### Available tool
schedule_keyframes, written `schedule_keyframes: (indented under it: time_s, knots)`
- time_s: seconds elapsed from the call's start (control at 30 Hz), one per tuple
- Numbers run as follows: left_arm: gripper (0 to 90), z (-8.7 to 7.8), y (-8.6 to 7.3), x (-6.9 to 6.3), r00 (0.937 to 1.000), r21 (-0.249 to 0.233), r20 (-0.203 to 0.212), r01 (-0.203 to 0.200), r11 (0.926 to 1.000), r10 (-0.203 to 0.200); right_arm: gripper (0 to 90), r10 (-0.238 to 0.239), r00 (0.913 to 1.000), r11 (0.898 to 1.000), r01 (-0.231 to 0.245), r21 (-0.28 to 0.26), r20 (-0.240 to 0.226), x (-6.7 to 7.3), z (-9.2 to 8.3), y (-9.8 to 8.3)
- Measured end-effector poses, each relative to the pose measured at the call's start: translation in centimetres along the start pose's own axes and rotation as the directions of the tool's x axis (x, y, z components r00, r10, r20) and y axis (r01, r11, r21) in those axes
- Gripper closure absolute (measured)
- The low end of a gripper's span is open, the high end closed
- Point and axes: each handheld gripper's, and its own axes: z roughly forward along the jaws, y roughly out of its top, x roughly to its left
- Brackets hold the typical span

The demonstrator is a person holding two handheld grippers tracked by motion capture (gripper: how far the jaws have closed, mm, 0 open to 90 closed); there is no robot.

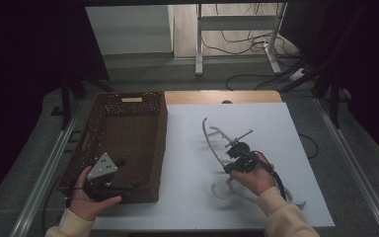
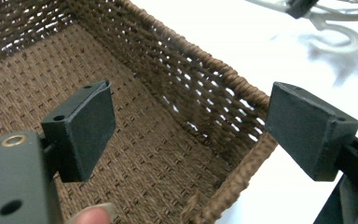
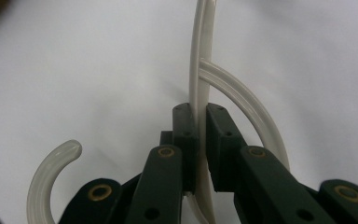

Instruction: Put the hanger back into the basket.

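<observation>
A pale plastic clothes hanger (image 1: 211, 141) lies on the white sheet (image 1: 187, 163), its hook (image 1: 221, 190) toward the near edge. My right gripper (image 1: 235, 159) is shut on one of the hanger's thin bars. In the right gripper view, the two black pads squeeze the bar (image 3: 204, 46) at the gripper (image 3: 201, 116), and the curved hook (image 3: 46, 172) shows at the lower left. My left gripper (image 1: 128, 174) hangs open over the near right corner of a brown woven basket (image 1: 128, 98). Nothing sits between its wide-apart jaws (image 2: 191, 121), and the basket floor (image 2: 135, 154) below is bare.
The basket takes up the left part of the table, its right wall (image 2: 242, 81) bordering the white sheet. A strip of wooden tabletop (image 1: 222, 96) shows behind the sheet. Metal rails run along both table sides. A white stand (image 1: 237, 29) and cables lie on the floor behind.
</observation>
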Motion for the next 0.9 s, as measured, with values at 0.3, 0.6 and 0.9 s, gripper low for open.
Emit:
schedule_keyframes:
  time_s: [0.3, 0.6, 0.9]
  knots:
    - [16.4, 0.3, 1.9, -1.5, 0.9984, -0.039, 0.041, -0.039, 0.9985, 0.040, 82.1, 0.118, 0.9806, 0.972, -0.146, -0.185, -0.157, -1.4, -4.3, 1.2]
    - [16.6, 1.3, 2.9, -2.5, 0.9958, -0.038, 0.071, -0.056, 0.9977, 0.059, 82.0, 0.225, 0.9263, 0.903, -0.315, -0.292, -0.302, -3.3, -5.4, 1.1]
    - [16.5, 3.0, 4.6, -4.9, 0.9868, -0.053, 0.144, -0.067, 0.9964, 0.074, 81.9, 0.270, 0.8665, 0.840, -0.425, -0.337, -0.420, -3.8, -5.5, 1.3]
